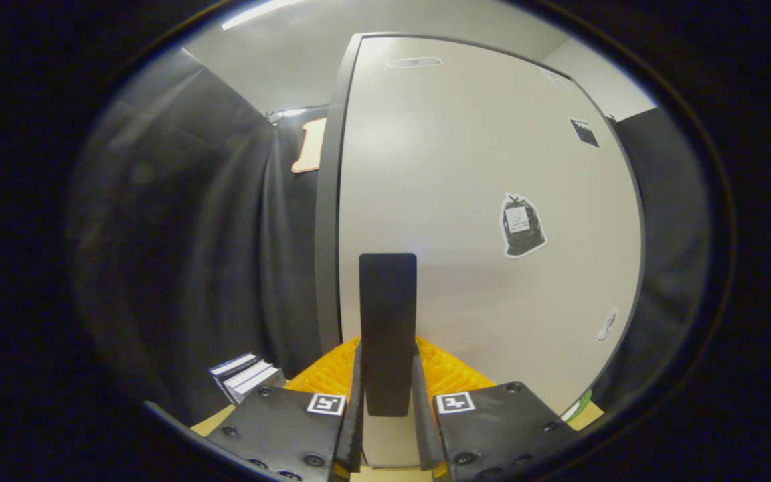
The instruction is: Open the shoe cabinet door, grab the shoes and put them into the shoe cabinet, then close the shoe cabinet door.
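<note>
Jaws (389, 428) clenched on black door handle (388, 321), white cabinet door (479, 221) closed, left edge beside curtain.

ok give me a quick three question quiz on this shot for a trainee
1. True or false: the hand-held gripper has its fingers on either side of the dark handle of the shoe cabinet door.
2. Which sticker sits on the door beyond the fingers? A) a black bag sticker B) a red star C) a blue arrow
3. Fill in: the small striped boxes lie beside the fingers, against the dark ____.

Key: 1 true; 2 A; 3 curtain
</note>
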Action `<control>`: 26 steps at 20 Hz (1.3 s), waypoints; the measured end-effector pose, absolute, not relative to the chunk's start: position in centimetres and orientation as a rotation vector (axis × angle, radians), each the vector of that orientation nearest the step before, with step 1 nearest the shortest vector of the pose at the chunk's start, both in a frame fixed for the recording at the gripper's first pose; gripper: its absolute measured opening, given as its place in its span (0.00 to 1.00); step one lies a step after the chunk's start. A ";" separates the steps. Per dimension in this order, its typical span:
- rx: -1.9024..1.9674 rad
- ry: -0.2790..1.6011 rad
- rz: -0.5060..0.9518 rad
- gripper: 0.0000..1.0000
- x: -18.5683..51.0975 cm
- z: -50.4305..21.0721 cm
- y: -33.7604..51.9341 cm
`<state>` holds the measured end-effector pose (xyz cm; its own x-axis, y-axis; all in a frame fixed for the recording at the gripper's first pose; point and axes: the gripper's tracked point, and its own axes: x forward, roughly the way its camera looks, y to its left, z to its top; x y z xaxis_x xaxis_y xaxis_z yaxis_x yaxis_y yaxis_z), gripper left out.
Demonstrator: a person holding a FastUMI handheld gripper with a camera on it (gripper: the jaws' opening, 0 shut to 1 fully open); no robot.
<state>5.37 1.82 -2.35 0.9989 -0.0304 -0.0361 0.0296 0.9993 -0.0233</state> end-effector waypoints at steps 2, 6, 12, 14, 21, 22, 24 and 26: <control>-0.008 0.049 -0.031 0.31 5.4 -2.6 1.8; 0.013 0.082 -0.036 0.23 5.3 -2.5 1.8; 0.021 0.087 -0.027 0.09 4.7 -2.5 1.7; 0.017 0.089 -0.019 0.09 4.2 -2.3 1.7; 0.011 0.084 -0.032 0.09 0.6 -2.3 1.0; 0.011 0.084 -0.037 0.09 0.0 -2.2 0.8; 0.005 0.083 -0.045 0.09 -1.1 -2.1 0.4; 0.006 0.083 -0.055 0.09 -2.4 -2.0 0.0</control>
